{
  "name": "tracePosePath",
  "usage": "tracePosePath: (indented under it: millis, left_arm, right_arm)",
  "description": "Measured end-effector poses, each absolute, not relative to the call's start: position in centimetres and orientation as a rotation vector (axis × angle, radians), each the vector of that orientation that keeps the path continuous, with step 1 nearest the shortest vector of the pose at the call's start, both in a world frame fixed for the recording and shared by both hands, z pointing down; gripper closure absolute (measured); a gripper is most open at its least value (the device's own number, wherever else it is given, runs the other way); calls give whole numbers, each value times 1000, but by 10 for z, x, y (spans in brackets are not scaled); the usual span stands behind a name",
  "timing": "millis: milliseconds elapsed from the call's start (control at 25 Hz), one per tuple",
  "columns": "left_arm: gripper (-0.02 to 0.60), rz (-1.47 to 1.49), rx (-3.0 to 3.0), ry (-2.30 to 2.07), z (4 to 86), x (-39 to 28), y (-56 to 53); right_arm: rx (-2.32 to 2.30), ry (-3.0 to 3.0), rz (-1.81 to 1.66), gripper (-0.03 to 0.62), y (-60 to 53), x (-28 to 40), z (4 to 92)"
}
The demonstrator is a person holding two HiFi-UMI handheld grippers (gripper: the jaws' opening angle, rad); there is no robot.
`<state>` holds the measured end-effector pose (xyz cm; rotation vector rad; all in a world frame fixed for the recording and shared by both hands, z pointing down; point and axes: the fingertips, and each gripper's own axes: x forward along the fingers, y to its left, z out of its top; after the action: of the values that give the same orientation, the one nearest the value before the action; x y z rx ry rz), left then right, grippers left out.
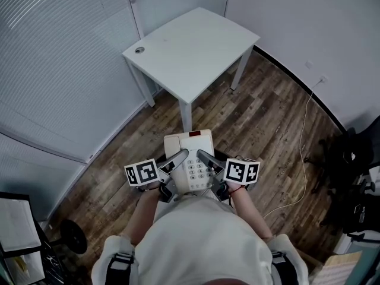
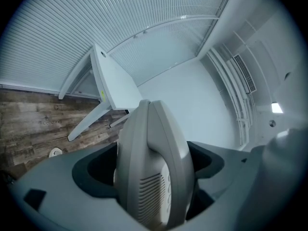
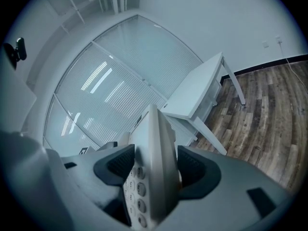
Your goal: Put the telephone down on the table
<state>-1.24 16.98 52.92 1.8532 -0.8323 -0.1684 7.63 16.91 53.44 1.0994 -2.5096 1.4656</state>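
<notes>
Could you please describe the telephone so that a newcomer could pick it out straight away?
Start at the white table by the blinds; the telephone is on the near side of it, above the wood floor. It is a cream desk set with a keypad, clamped from either side by the left tool and the right tool.

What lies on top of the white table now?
Only a round hole shows in the table top; nothing lies there. The telephone hangs apart, clamped by the left hand-held gripper and right hand-held gripper. The floor beneath the top is hidden.
</notes>
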Motion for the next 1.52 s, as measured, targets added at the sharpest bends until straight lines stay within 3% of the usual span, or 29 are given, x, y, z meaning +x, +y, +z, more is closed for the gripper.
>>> tracePosePath:
  millis: [1520]
  left_arm:
    - [156, -176, 1843, -773, 522, -76, -78]
  right_arm:
    - [1159, -2454, 1472, 306, -75, 12, 524]
